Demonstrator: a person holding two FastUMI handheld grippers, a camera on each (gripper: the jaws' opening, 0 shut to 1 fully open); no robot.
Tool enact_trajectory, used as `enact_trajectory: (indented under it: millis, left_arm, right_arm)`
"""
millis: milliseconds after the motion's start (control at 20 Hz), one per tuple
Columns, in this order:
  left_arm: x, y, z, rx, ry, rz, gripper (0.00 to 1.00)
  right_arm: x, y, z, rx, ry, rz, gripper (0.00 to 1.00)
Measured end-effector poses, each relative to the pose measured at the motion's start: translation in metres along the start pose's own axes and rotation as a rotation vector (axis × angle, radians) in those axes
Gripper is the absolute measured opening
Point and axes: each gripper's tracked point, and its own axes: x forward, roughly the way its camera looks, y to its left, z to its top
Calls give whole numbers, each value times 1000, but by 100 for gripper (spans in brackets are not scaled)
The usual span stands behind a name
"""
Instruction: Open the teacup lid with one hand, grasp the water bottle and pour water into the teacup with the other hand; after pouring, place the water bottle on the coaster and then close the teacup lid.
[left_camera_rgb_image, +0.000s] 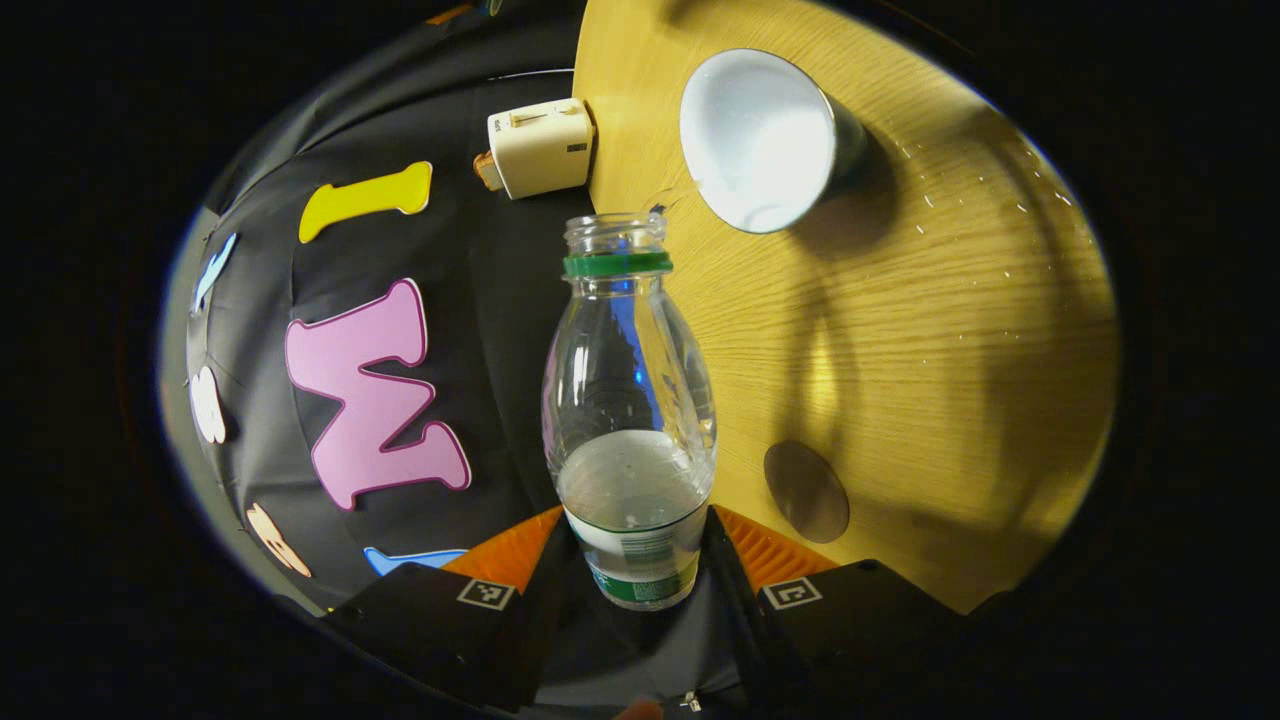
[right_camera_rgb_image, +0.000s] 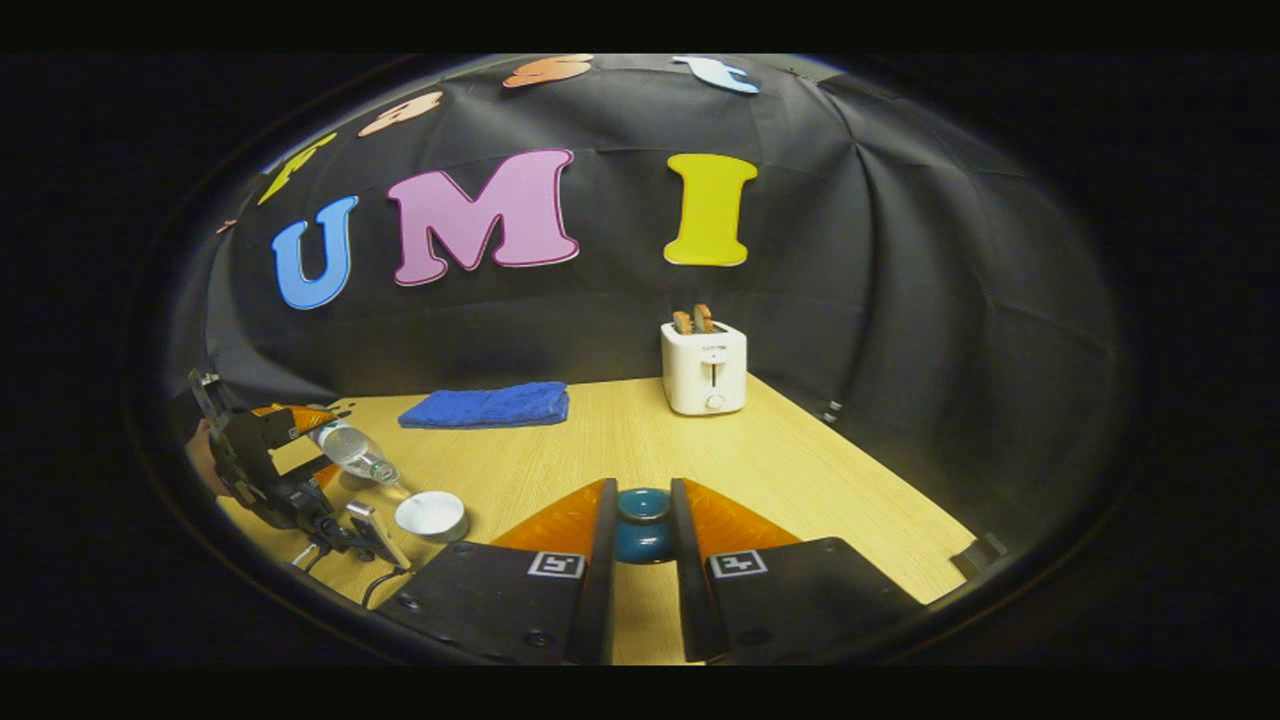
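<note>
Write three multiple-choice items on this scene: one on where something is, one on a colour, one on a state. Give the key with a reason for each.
1. Where does the blue towel lie?
A. at the table's far edge, by the booth wall
B. under the teacup
C. on top of the toaster

2. What colour is the ring on the water bottle's neck?
A. red
B. green
C. yellow

3. How is the teacup now?
A. lidded
B. open, the bottle tilted toward it
C. tipped on its side

Key:
1 A: in the right gripper view the towel lies flat on the table at its far edge, left of the toaster.
2 B: the left gripper view shows a green band below the bottle's open mouth.
3 B: the cup's white inside shows; the lid sits between the right hand-held gripper's fingers, while the left hand-held gripper holds the bottle.
</note>
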Motion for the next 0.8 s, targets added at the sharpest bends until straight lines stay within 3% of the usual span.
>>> enact_trajectory:
  millis: [800]
  left_arm:
    - [11,20,12,184,-72,69,75]
  right_arm:
    - [2,4,-14,1,0,20,30]
